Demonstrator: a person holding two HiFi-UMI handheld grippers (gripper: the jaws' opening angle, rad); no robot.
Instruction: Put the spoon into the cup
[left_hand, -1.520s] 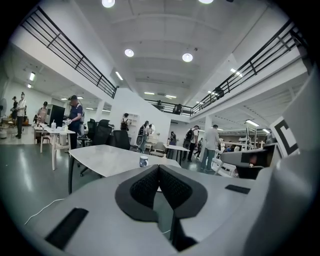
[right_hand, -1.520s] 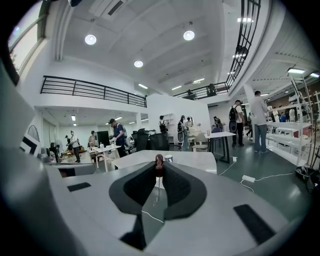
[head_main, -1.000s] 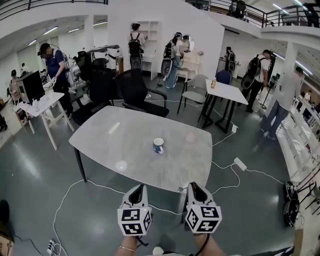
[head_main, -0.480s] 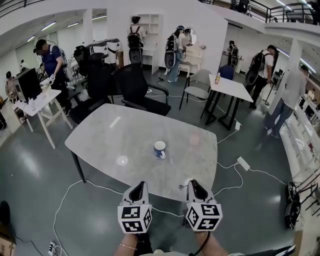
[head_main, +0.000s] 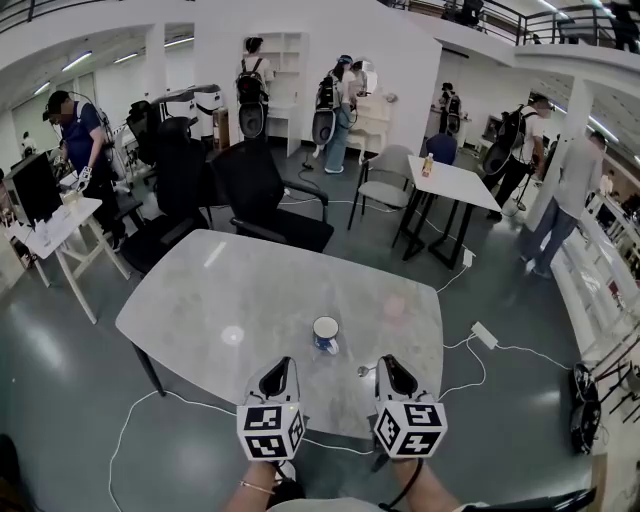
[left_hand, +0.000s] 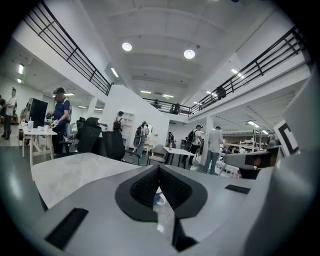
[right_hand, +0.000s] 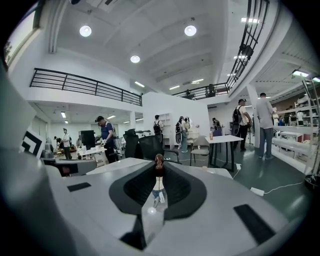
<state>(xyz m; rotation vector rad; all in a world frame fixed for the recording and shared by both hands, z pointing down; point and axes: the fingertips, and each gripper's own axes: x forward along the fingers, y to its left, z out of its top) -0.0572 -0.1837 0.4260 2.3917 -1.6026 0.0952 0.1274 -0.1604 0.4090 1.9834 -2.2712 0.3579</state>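
**Head view**
- The grey worktop (head_main: 190, 300) carries a white cup with blue print (head_main: 325, 331). It stands upright, not far in from the near edge. I see no other vessel on it.
- Nothing shows inside the cup.
- At the near edge, the right gripper (head_main: 385, 363) has a small grey bit of the spoon (head_main: 363, 371) poking out beside its tip, well short of the cup.
- The left gripper (head_main: 283, 362) hangs alongside, also short of the cup.
- Risk: nothing braces the cup. A spoon that meets the rim or wall instead of the mouth would likely shove or tip it.
- A white cable (head_main: 170, 395) loops over the floor below the near edge, a likely snag for feet.

**Left gripper view**
- The jaws of the left gripper (left_hand: 159, 172) are pressed together with nothing between them.
- The cup (left_hand: 159, 199) shows only as a blue-white sliver through the slit below.
- Risk: closed like this, it cannot steady the cup. If used to nudge, it would push the cup along rather than hold it.

**Right gripper view**
- The right gripper (right_hand: 159, 167) is nearly closed, pinching the thin shaft of the spoon (right_hand: 159, 160). The spoon stands upright, its dark rounded end above the pads.
- The cup (right_hand: 158, 196) sits beyond, low in the gap. Its inside cannot be read from here.
- Risk: a narrow pinch on a slim shaft, so the spoon may swivel or slide in the pads. The spoon's lower part is hidden here — aiming it over the mouth would be guesswork.
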